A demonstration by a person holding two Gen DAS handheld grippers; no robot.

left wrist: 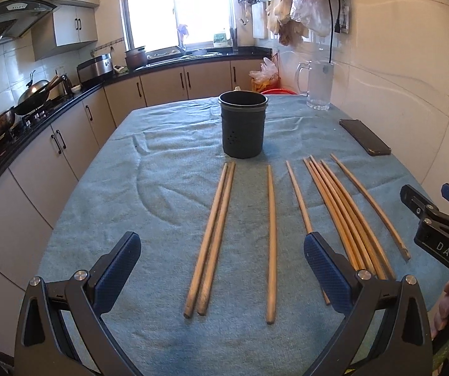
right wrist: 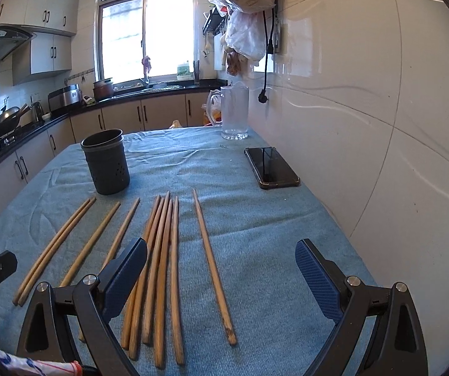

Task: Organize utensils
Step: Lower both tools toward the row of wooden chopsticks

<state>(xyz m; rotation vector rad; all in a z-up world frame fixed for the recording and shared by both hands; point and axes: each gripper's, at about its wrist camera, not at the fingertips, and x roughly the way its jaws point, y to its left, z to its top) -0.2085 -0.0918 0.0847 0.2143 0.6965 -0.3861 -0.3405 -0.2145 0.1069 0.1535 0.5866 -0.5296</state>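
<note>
Several wooden chopsticks lie lengthwise on a blue towel-covered table (left wrist: 168, 188): a touching pair (left wrist: 213, 235) at the left, a single one (left wrist: 271, 238), another single (left wrist: 299, 200), a bundle (left wrist: 343, 216) and a lone one (left wrist: 368, 200) at the right. A dark grey utensil holder (left wrist: 244, 124) stands upright and empty beyond them. My left gripper (left wrist: 221, 269) is open above the near ends of the pair and single. My right gripper (right wrist: 221, 277) is open and empty above the bundle (right wrist: 162, 269) and the lone chopstick (right wrist: 213, 266). The holder also shows in the right wrist view (right wrist: 106, 161).
A black phone (right wrist: 271, 166) lies at the table's right near the tiled wall (right wrist: 381, 125). A glass mug (right wrist: 234, 112) stands at the far right corner. Kitchen counters and a stove with pans (left wrist: 21, 103) run along the left. The right gripper's body (left wrist: 437, 219) shows at the right edge.
</note>
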